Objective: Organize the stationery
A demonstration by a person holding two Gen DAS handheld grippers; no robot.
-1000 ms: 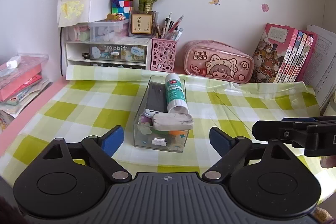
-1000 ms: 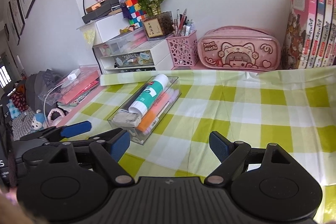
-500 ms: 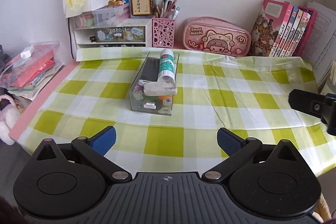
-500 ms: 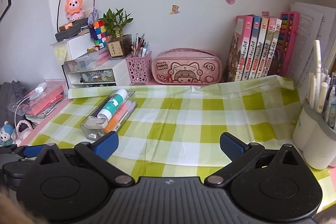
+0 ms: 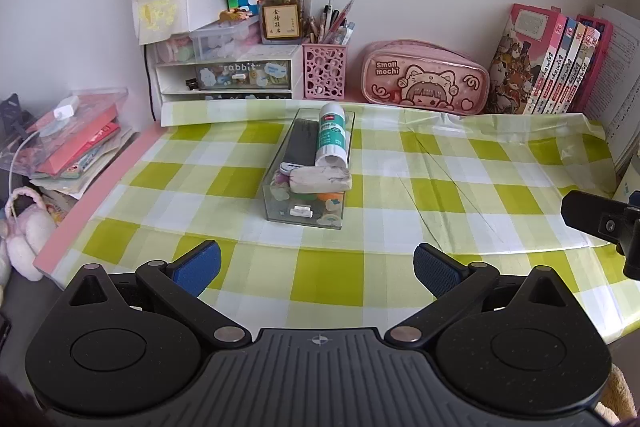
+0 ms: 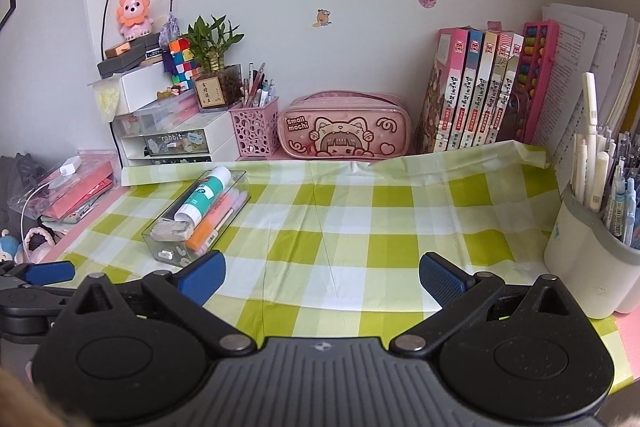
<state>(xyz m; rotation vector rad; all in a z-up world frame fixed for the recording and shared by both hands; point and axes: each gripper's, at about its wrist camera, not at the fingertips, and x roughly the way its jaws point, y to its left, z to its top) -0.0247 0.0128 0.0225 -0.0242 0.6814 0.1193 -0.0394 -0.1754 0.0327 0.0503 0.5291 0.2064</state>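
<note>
A clear plastic tray [image 5: 276, 205] stands mid-table on the green checked cloth. In it lie a glue stick [image 5: 330, 135], a worn white eraser [image 5: 320, 179] and markers. It also shows in the right wrist view [image 6: 154, 245], with the glue stick [image 6: 204, 195] and an orange marker [image 6: 208, 229]. My left gripper [image 5: 317, 269] is open and empty, well short of the tray near the table's front edge. My right gripper [image 6: 322, 273] is open and empty, to the right of the tray.
A pink pencil case [image 5: 425, 79], a pink mesh pen cup [image 5: 325, 71], a white drawer unit [image 5: 228, 77] and books [image 5: 548, 63] line the back wall. A grey-white pen holder [image 6: 592, 251] stands at the right edge. Stacked folders [image 5: 72, 143] lie left of the table.
Both grippers have pulled back from the tray toward the table's front edge and risen. Both stayed open. The tray and its contents have not moved.
</note>
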